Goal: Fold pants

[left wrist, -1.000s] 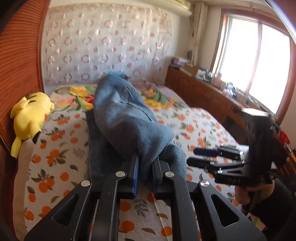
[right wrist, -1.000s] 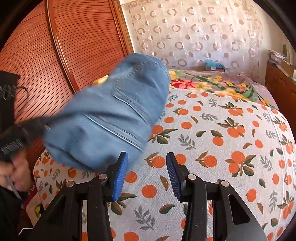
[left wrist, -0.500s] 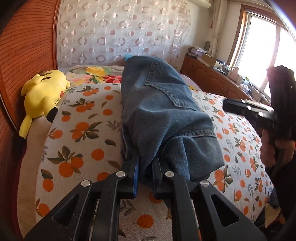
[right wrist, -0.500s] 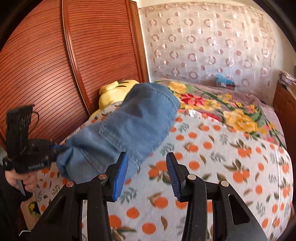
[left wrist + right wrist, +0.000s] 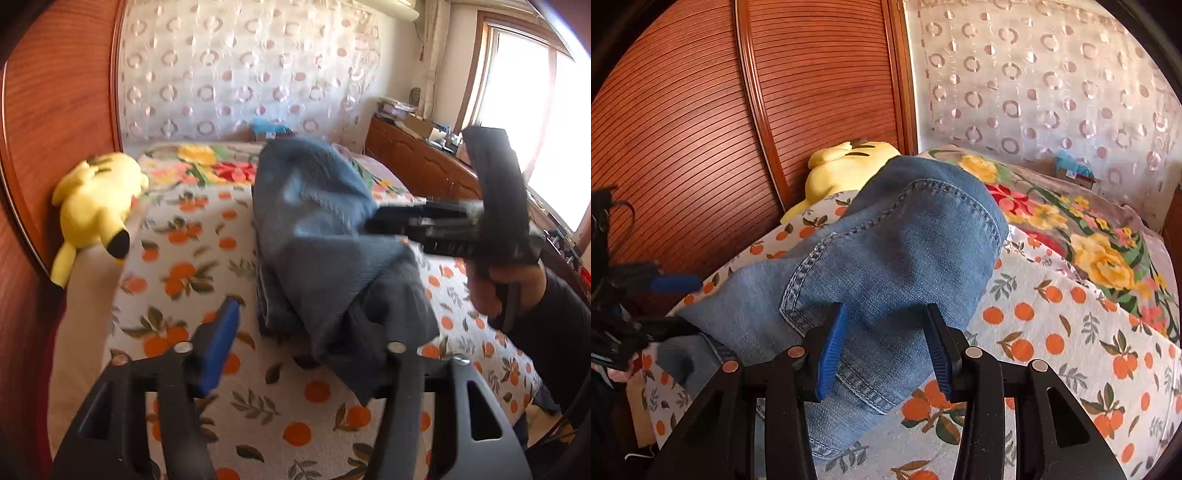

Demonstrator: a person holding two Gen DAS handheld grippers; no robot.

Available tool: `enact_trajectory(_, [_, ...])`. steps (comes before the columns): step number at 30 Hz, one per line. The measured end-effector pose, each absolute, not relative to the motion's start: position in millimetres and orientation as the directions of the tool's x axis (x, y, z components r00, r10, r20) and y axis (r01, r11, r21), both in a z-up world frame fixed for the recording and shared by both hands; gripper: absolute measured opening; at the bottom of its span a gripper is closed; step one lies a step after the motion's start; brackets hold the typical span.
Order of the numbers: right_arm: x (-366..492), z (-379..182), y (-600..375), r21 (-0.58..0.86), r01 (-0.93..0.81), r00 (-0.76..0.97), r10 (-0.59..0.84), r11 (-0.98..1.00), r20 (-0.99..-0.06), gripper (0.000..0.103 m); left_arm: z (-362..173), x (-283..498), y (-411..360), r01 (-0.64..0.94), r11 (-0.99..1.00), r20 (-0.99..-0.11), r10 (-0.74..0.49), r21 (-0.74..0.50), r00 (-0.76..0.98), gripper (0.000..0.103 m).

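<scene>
While the left wrist view catches a bright window [image 5: 554, 122] at upper right, the right view shows only ribbed wooden panelling [image 5: 701, 129]. Folded stitched denim pants [image 5: 886, 258] lie mid-bed [image 5: 1052, 332]. Left tool [image 5: 306, 339] is opening, denim edge between; right tool [image 5: 886, 343] gapes, pads clear of the denim.

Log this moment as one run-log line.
task: fold pants | left gripper: jaws opening, letting go of jeans | right gripper: open over jeans | jeans: folded over on bed

No lettering legible anywhere; some may be lost to blur.
</scene>
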State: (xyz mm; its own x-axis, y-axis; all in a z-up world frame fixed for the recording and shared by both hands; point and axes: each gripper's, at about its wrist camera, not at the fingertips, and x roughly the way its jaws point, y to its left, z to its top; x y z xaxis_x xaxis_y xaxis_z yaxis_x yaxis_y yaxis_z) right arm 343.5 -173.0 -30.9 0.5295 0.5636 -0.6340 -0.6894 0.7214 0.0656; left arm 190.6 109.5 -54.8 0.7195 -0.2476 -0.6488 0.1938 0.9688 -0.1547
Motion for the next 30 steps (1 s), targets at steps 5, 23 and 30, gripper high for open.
enact_trajectory(5, [335.8, -24.8, -187.5, 0.106, -0.657, 0.546, 0.568, 0.746, -0.615, 0.044, -37.8, 200.4, 101.4, 0.223, 0.965, -0.622, -0.261, -0.139, 0.738, 0.064])
enact_trajectory(23, [286.5, -48.8, -182.8, 0.166, -0.667, 0.485, 0.592, 0.727, -0.643, 0.044, -35.1, 238.4, 77.2, 0.238, 0.968, -0.632, -0.236, -0.083, 0.738, 0.069])
enact_trajectory(30, [300.2, -55.3, -178.8, 0.172, -0.677, 0.466, 0.597, 0.716, -0.653, 0.044, -80.1, 250.4, 80.4, 0.213, 0.974, -0.708, -0.202, -0.074, 0.676, 0.069])
